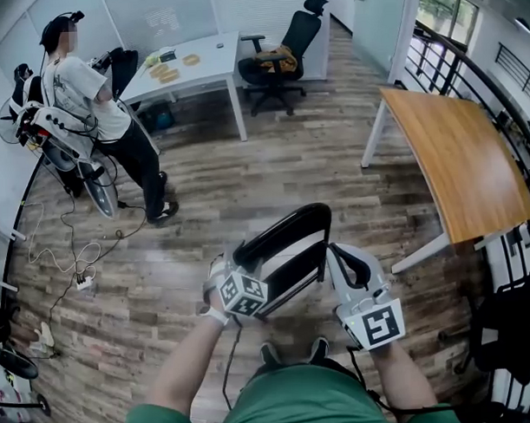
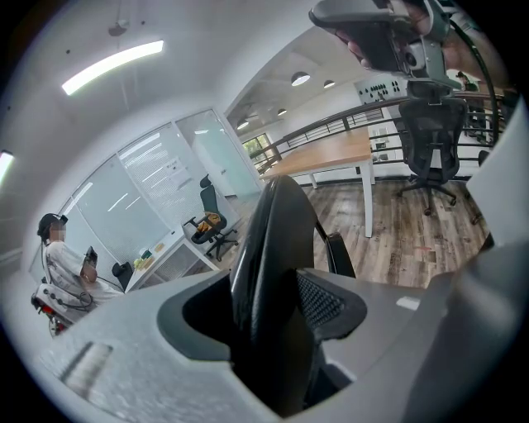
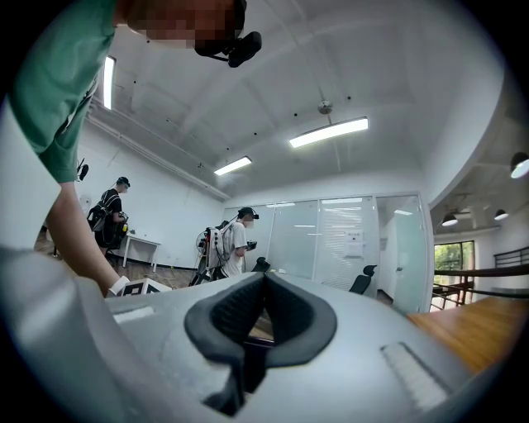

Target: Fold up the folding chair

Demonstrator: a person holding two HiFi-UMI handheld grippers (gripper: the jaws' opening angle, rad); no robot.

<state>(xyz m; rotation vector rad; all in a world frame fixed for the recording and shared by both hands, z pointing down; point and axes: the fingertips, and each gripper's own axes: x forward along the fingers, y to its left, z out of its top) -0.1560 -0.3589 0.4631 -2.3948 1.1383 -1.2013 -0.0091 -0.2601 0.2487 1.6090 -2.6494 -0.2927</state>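
Head view: folding chair on open floor, table edge near.

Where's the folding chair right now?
Head view, bottom centre: the folding chair is on the wood floor just ahead of the person's feet, its back clamped in the left gripper, the right gripper close at its right side.

Left gripper clamps chair back; right gripper closed.
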